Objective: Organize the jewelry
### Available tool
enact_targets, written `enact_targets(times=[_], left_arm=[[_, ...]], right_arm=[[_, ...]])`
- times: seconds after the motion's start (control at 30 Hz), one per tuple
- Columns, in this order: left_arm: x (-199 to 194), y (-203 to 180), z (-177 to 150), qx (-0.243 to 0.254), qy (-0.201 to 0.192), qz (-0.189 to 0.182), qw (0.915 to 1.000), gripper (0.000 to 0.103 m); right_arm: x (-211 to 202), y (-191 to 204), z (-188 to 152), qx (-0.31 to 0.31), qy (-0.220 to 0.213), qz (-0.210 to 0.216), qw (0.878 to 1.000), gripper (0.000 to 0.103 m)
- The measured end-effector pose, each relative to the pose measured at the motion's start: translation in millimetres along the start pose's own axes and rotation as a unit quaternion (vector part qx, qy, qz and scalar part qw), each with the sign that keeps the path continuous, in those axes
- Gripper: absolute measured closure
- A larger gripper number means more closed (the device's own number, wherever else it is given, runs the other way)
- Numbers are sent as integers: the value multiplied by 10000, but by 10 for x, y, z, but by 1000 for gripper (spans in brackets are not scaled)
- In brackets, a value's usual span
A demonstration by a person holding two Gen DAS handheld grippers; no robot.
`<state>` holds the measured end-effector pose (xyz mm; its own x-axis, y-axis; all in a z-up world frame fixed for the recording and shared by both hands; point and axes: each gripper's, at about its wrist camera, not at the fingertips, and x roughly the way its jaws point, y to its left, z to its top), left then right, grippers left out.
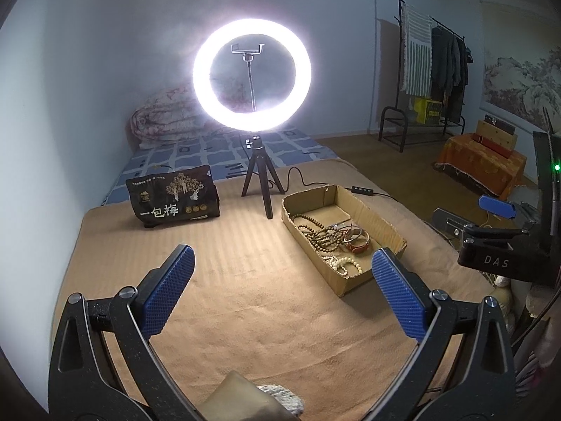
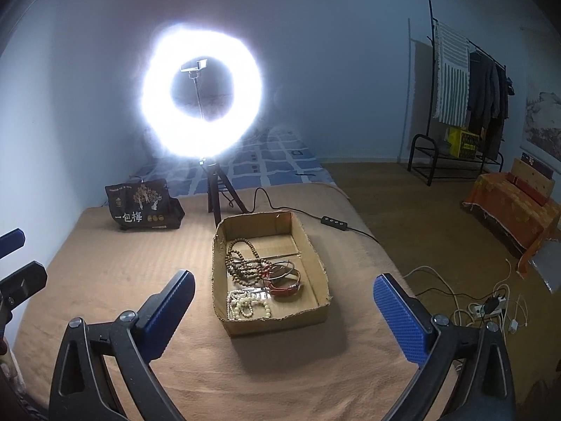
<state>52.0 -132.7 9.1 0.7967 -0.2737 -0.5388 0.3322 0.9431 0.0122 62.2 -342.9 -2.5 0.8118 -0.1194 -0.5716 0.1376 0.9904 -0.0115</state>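
A shallow cardboard box (image 1: pixel 368 210) (image 2: pixel 312 245) sits on a tan blanket. It holds brown wooden bead strings (image 1: pixel 324 235) (image 2: pixel 243 263), a white bead bracelet (image 1: pixel 342 265) (image 2: pixel 245 303), a red-brown bangle (image 1: pixel 359 245) (image 2: pixel 287 287) and thin metal bangles (image 2: pixel 282 268). My left gripper (image 1: pixel 282 294) is open and empty, held above the blanket to the left of the box. My right gripper (image 2: pixel 284 310) is open and empty, held above the near end of the box. The right gripper also shows at the right edge of the left wrist view (image 1: pixel 498 210).
A lit ring light on a black tripod (image 1: pixel 257 179) (image 2: pixel 217 193) stands behind the box, its cable and switch (image 2: pixel 335 222) running right. A dark snack bag (image 1: pixel 173 196) (image 2: pixel 142 207) lies at the back left. A clothes rack (image 2: pixel 459 105) and floor cables (image 2: pixel 491 305) are at right.
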Motion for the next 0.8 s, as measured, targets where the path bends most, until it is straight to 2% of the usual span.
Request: enact_targets(times=[0.8], left_arm=[[18,-37,0,39,53,-42,10000,0]], right_arm=[[-6,11,0,-26,-4,12,10000,0]])
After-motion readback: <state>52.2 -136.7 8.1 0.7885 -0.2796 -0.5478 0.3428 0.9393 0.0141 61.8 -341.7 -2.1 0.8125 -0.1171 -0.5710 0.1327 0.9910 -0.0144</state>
